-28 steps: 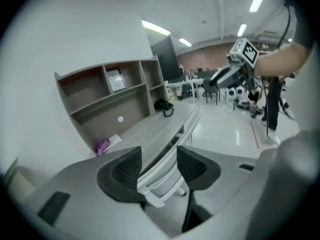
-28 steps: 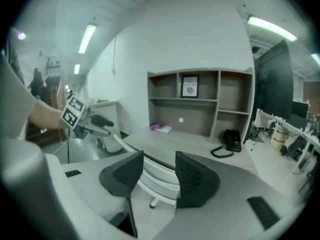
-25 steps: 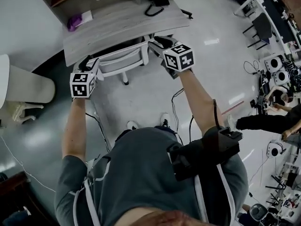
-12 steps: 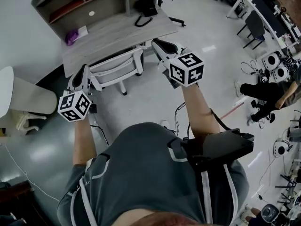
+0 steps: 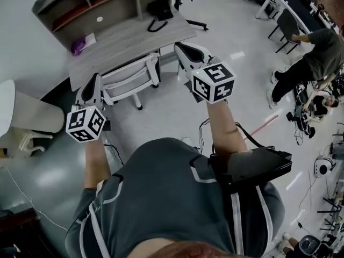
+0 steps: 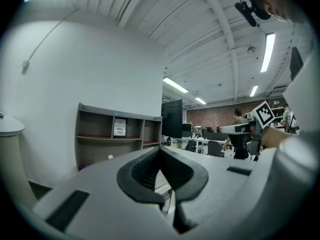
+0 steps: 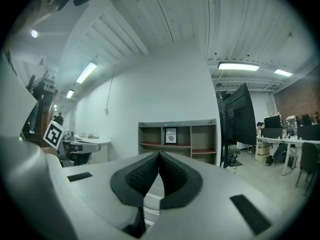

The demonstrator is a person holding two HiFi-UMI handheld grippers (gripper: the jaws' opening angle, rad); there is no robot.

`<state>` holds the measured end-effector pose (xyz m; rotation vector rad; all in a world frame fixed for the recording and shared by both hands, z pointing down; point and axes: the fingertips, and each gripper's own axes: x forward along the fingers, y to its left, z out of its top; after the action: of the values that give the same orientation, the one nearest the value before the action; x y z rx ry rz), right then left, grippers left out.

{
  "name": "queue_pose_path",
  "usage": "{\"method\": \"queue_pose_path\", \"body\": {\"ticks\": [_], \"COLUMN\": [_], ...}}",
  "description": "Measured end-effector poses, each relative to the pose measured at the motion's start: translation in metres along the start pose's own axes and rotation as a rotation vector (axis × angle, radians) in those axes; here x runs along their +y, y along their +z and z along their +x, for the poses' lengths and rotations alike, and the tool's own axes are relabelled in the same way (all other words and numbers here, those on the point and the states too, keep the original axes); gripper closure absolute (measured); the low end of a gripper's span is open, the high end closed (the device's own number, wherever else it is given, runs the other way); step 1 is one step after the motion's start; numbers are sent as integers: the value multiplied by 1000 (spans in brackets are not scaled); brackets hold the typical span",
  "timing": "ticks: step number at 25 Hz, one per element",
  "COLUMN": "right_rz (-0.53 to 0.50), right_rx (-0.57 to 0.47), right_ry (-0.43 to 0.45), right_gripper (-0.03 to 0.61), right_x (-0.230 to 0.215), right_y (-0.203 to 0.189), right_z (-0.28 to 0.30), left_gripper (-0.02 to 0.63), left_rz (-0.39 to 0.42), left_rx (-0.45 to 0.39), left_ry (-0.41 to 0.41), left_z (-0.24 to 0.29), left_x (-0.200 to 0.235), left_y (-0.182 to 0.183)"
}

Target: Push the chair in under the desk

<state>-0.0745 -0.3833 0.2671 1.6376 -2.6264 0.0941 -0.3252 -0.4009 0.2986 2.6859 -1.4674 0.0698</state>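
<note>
I hold both grippers out in front of my chest, pointing level toward the desk [image 5: 134,34], my forearms stretched forward and set well apart. The left gripper [image 5: 94,80] sits out on my left with its marker cube nearest me. Its black pads [image 6: 145,171] are pressed together tip to tip with nothing between them. The right gripper [image 5: 181,47] reaches forward on my right. Its jaws have just been closing and now meet at the tips, with nothing held there either. The chair [image 5: 130,77] is white and stands on the floor between and below my two grippers. Its seat is tucked under the front edge of the desk and its back faces me. Neither gripper touches it. A shelf unit [image 5: 102,7] stands along the far side of the desk.
</note>
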Motion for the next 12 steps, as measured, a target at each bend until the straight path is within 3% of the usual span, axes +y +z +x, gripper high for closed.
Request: {"method": "queue_pose_path", "body": {"ticks": [12], "right_rz": [9], "right_rx": [-8], "right_ry": [-33], "right_gripper": [551], "right_x": [-20], "right_y": [-3], "right_z": [-22], "left_gripper": [604], "left_rz": [22], "left_rx": [5], "left_ry": [-6], "left_z": [8], "left_x": [-22], "left_y": [7]}}
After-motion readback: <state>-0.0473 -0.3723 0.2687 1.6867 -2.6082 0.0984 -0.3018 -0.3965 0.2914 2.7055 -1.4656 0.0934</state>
